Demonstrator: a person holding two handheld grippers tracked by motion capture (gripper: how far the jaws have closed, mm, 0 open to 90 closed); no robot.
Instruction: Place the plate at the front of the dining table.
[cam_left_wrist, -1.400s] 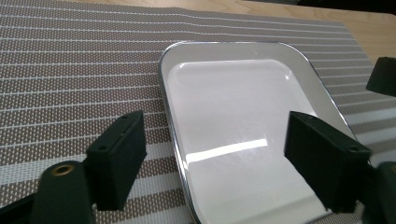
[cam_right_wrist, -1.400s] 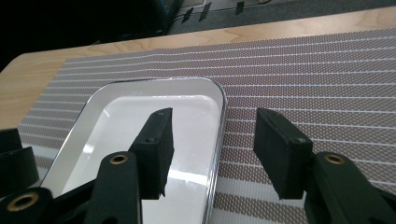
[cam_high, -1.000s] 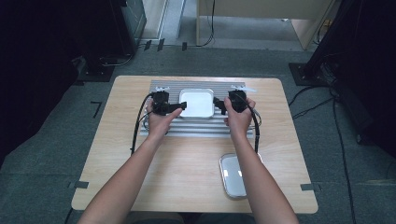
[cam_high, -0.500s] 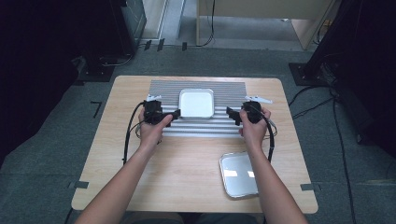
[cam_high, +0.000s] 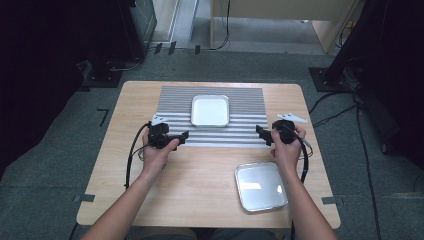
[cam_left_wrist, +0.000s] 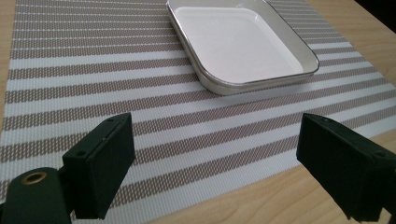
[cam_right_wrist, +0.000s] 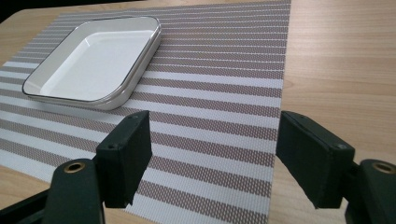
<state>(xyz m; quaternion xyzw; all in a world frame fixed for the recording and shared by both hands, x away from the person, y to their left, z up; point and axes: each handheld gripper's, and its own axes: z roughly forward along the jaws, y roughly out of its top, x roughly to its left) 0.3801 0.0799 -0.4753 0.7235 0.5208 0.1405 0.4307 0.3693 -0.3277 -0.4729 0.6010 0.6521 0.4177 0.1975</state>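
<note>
white dish (cam_high: 210, 110) sits in the upper middle of the high view, on the far half of the striped placemat (cam_high: 245, 131), squarish, its edges parallel to the mat's. left gripper (cam_high: 181, 136) and right gripper (cam_high: 261, 133) hover at the mat's near corners, tips turned inward, jaws spread wide and holding nothing. a second earlier both were right beside the dish; now they are well apart from it. metal tray (cam_high: 260, 186) lies lower right on the table (cam_high: 200, 180).

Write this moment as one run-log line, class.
left gripper: open, empty | right gripper: open, empty | white dish: on striped mat | second dish: on table
</note>
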